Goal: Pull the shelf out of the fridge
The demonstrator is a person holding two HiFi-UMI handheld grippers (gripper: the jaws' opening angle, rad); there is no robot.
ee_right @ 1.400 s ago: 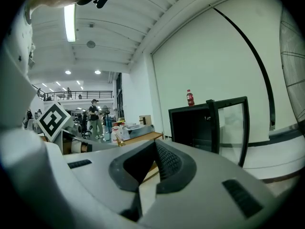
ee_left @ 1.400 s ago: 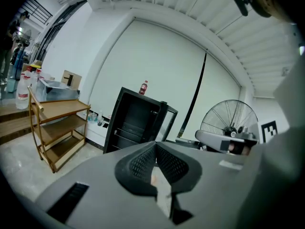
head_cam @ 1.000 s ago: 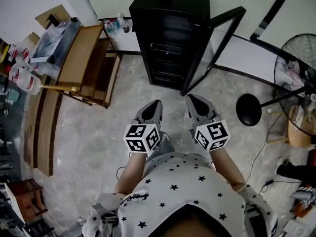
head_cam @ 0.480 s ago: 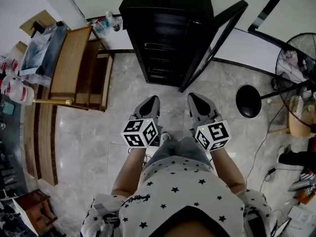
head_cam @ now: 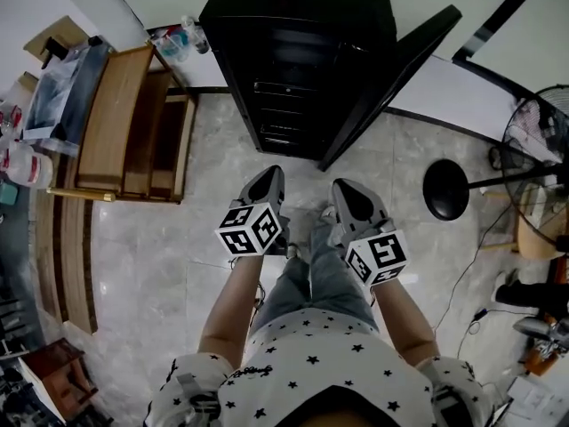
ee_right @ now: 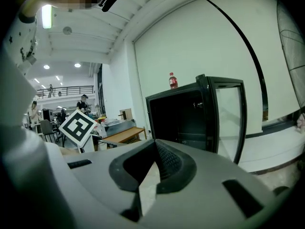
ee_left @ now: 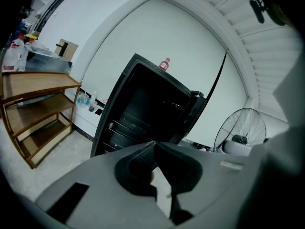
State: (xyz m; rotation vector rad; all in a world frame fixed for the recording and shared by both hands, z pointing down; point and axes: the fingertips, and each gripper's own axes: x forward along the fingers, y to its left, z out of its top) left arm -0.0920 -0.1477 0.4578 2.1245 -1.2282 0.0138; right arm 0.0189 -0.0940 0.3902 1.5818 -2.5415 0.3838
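Note:
A black fridge (head_cam: 293,52) stands against the far wall with its glass door (head_cam: 396,83) swung open to the right. Dark shelves (head_cam: 283,105) show inside it, one above another, and appear again in the left gripper view (ee_left: 125,128). My left gripper (head_cam: 270,178) and right gripper (head_cam: 341,189) are held side by side over the floor, a short way in front of the fridge and touching nothing. Both are shut with nothing between the jaws, as the left gripper view (ee_left: 154,145) and the right gripper view (ee_right: 155,143) show.
A wooden rack (head_cam: 124,127) with boxes and bottles stands to the left of the fridge. A standing fan (head_cam: 542,140) with a round black base (head_cam: 446,189) and floor cables lies to the right. A red bottle (ee_left: 165,64) sits on the fridge top.
The person has stepped toward the fridge, which now looks larger and nearer. Both grippers stay shut and level in front of the body.

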